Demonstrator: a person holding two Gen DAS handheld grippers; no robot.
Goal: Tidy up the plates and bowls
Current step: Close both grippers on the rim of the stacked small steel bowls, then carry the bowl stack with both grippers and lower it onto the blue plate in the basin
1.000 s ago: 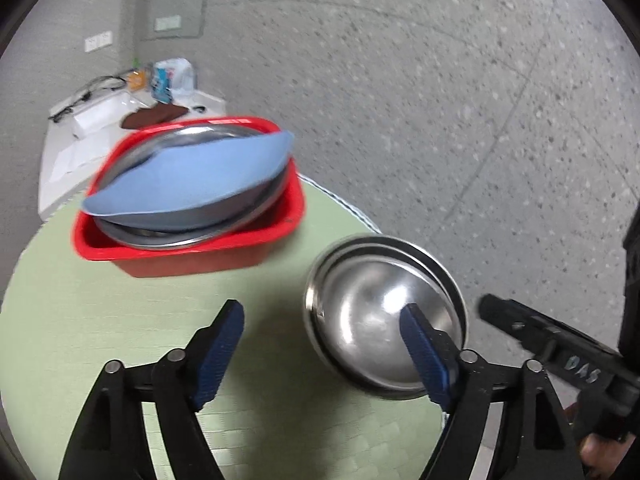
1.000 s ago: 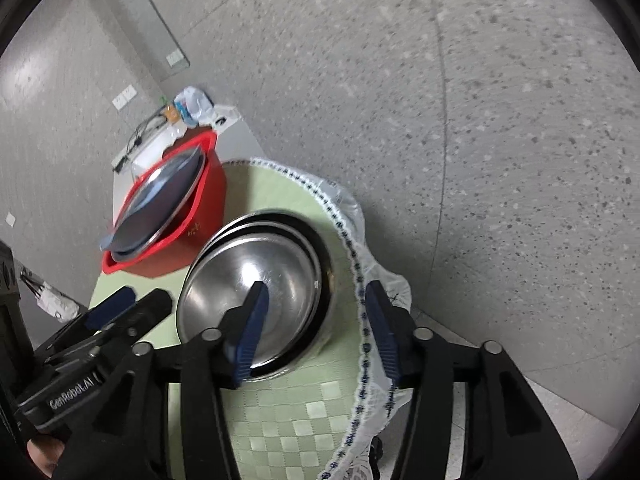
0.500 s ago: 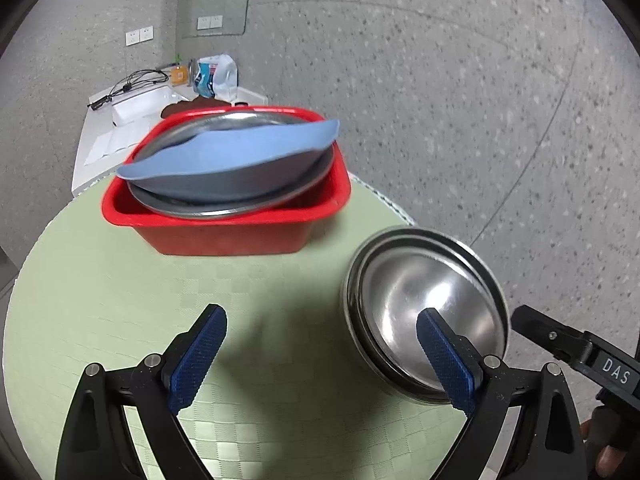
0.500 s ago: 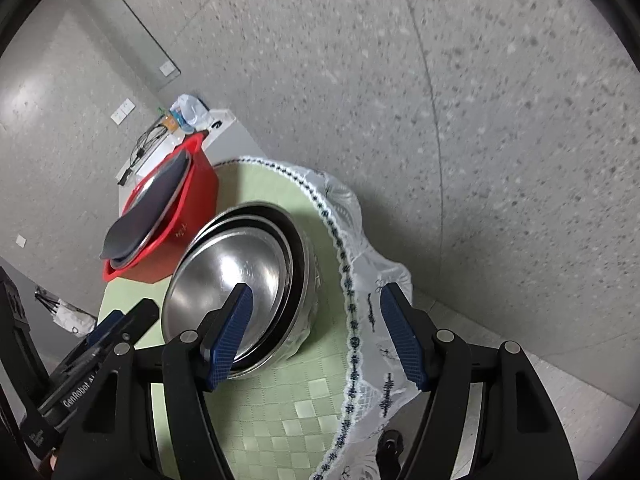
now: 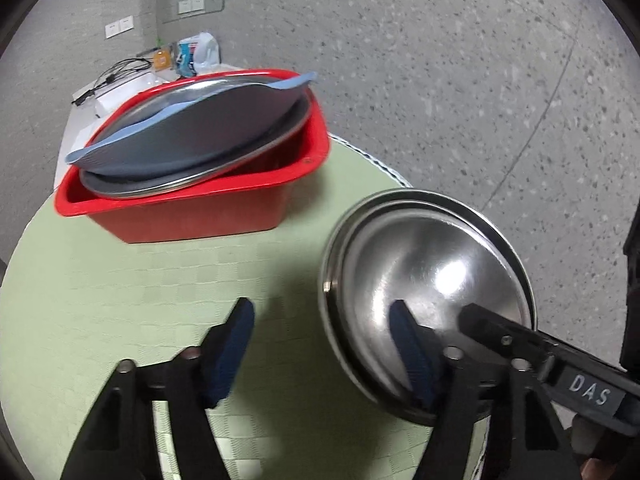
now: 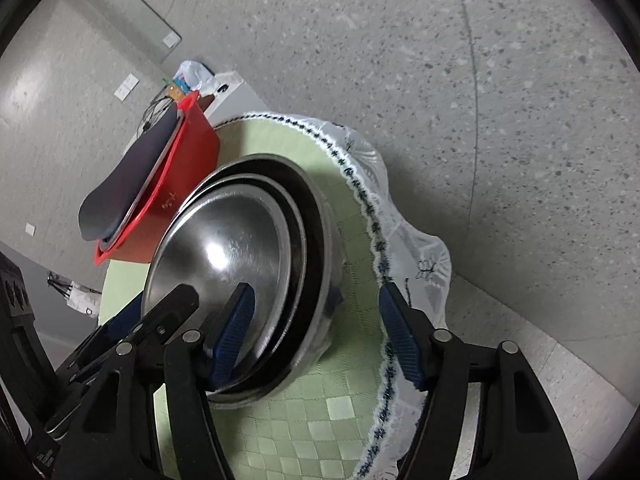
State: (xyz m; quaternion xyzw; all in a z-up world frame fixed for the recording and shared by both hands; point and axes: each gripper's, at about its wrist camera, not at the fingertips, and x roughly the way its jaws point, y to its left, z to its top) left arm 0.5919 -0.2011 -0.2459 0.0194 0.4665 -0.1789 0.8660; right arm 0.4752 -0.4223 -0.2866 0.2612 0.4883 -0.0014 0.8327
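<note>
A stack of nested steel bowls (image 5: 428, 268) stands on the right of the round green table (image 5: 120, 280); it also shows in the right wrist view (image 6: 240, 256). A red tub (image 5: 208, 204) at the back holds steel plates with a blue plate (image 5: 200, 136) leaning on top. My left gripper (image 5: 324, 344) is open, its jaws straddling the left rim of the top bowl, right pad inside. My right gripper (image 6: 316, 332) is open, straddling the stack's right side, left pad inside the bowl.
The table's lace-edged cloth (image 6: 400, 240) hangs over the near right edge. A white side table (image 5: 112, 88) with cables and bottles stands behind the red tub. Speckled grey floor surrounds the table.
Both grippers have come down and closer to the bowl stack. Each now has one pad inside the top bowl. Both stay open.
</note>
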